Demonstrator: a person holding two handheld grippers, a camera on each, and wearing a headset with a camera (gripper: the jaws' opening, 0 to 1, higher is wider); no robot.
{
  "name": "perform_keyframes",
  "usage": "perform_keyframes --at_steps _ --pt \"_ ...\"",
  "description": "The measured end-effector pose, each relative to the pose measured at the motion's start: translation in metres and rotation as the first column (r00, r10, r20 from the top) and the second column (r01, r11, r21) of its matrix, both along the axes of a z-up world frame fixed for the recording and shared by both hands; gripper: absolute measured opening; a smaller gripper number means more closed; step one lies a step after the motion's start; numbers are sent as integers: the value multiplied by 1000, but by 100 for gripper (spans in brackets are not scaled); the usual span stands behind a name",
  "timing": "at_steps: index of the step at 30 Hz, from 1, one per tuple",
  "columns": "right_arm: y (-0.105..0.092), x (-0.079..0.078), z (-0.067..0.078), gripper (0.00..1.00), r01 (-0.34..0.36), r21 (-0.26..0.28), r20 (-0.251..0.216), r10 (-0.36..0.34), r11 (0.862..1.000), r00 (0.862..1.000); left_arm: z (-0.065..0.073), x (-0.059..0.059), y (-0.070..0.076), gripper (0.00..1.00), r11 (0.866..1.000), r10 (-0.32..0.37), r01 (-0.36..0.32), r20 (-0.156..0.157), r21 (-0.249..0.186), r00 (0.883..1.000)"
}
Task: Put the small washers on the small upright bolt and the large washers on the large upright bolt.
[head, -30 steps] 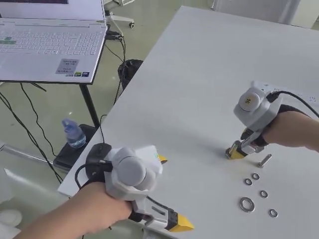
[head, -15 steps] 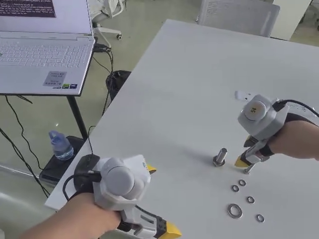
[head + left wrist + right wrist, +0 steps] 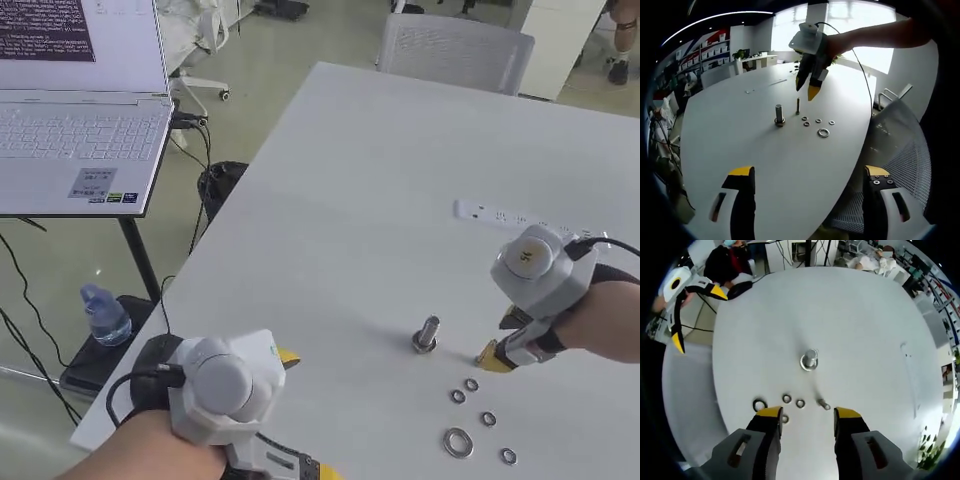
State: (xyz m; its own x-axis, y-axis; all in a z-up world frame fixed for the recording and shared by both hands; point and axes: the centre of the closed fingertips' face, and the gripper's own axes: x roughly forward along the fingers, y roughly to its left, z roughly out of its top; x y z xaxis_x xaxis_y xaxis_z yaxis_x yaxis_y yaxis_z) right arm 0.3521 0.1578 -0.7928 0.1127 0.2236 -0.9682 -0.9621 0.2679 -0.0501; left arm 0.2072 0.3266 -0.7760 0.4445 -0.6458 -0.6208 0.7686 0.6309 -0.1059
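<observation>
Large bolt [image 3: 426, 334] stands upright.

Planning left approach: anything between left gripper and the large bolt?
Bare table from left gripper to large bolt, per the left gripper view; washers lie off to one side.

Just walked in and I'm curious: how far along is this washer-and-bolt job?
Barely begun. Done: the large bolt and small bolt both stand upright. In hand: nothing; the right gripper hangs open by the small bolt, and the left gripper is open, farther back. Left: one large washer and four small washers, all lying loose on the table.
</observation>
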Motion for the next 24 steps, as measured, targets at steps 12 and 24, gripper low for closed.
perform_keyframes --at_steps 12,24 --pt "-7 -25 -17 42 4 4 -32 -4 1000 999 -2 0 0 88 1000 -5 5 -5 7 1000" --pt "-4 -52 -28 42 -38 -4 -48 38 999 998 4 1 -3 87 1000 4 -4 8 7 1000"
